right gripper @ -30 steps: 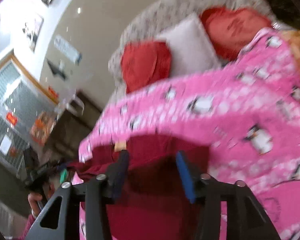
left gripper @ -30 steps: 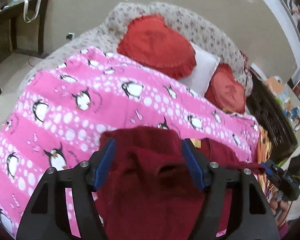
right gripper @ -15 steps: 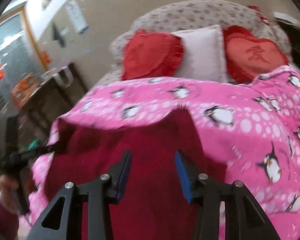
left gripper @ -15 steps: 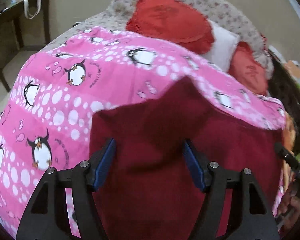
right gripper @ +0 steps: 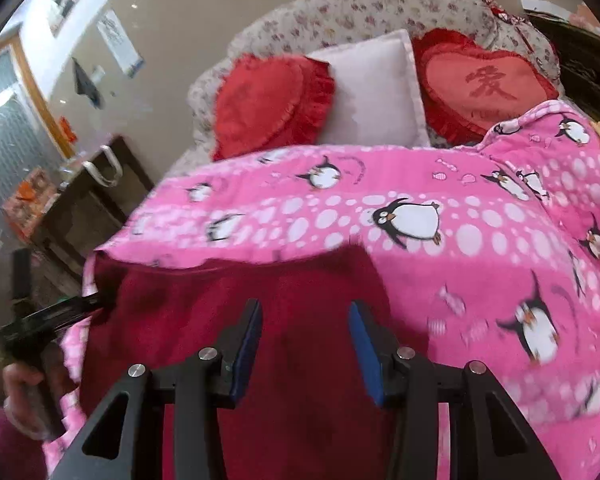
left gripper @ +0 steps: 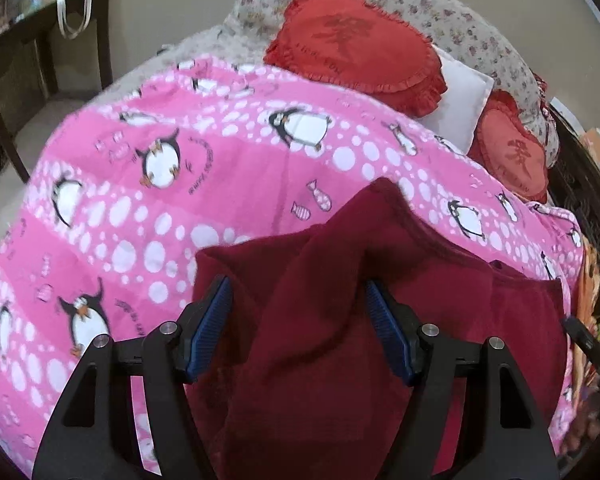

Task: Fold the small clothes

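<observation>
Compared with a second ago, the dark red knitted garment (left gripper: pixel 340 320) has gone from a bunched heap to a mostly flat spread on the pink penguin-print blanket (left gripper: pixel 160 208) covering the bed. In the left wrist view it fills the lower centre, with one raised fold peaking near the middle of the frame. In the right wrist view it lies across the lower left, blurred. I judge the laying-out is nearly done and the first fold can come next, once that ridge is smoothed.

My left tool (left gripper: pixel 298 328) has its blue pads spread wide, with cloth lying between them but not pinched. My right tool (right gripper: pixel 304 344) is likewise spread, over the garment and gripping nothing.

Toward the top of both views sit two red heart-shaped frilled cushions (right gripper: pixel 272 100) and a white square pillow (right gripper: pixel 374 92) against a floral padded headboard (left gripper: pixel 440 12), well apart from the garment. A dark wooden table (left gripper: pixel 40 52) stands at the upper left of the left view. Nothing blocks the fold itself. The garment's right edge lies close to the blanket's edge, so cloth could slide off there.
</observation>
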`<act>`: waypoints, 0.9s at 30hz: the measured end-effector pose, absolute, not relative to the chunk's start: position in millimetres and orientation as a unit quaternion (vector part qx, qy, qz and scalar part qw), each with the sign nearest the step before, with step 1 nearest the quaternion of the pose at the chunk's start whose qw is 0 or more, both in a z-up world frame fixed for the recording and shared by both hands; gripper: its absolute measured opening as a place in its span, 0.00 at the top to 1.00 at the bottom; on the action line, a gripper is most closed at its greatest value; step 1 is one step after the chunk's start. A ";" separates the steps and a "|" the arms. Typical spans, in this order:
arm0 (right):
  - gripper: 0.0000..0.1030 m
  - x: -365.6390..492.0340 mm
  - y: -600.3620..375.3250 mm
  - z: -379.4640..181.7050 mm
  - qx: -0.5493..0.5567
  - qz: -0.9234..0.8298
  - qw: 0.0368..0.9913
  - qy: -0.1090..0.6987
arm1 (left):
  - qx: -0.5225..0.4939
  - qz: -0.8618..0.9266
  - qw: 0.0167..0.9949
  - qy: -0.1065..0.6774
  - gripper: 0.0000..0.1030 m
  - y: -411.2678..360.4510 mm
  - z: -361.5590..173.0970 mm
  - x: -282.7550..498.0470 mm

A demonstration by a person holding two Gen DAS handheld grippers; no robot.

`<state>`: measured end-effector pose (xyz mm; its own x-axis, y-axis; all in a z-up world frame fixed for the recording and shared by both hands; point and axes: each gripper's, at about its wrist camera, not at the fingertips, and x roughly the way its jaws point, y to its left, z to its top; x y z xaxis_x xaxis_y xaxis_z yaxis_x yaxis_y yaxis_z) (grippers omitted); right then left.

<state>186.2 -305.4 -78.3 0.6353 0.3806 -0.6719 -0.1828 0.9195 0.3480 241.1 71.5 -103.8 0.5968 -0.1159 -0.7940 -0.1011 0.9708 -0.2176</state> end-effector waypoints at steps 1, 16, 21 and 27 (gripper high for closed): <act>0.58 179.8 -304.2 -76.0 0.119 0.159 0.897 0.396 | -0.117 -0.003 0.886 0.448 0.32 70.7 -103.0 241.3; 0.58 171.9 -299.8 -108.4 0.074 0.142 0.896 0.414 | -0.102 0.027 0.877 0.468 0.31 60.2 -124.2 277.4; 0.58 171.6 -300.3 -102.9 0.074 0.141 0.893 0.421 | -0.111 0.027 0.875 0.471 0.31 62.7 -122.3 276.8; 0.58 145.0 -302.4 -81.2 0.096 0.151 0.896 0.405 | -0.105 0.022 0.875 0.473 0.31 66.1 -114.5 257.2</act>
<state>145.0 -302.4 -81.2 0.6255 0.3492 -0.6977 -0.1936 0.9358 0.2948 257.2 66.1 -114.5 0.5519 -0.0601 -0.8317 -0.1380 0.9771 -0.1622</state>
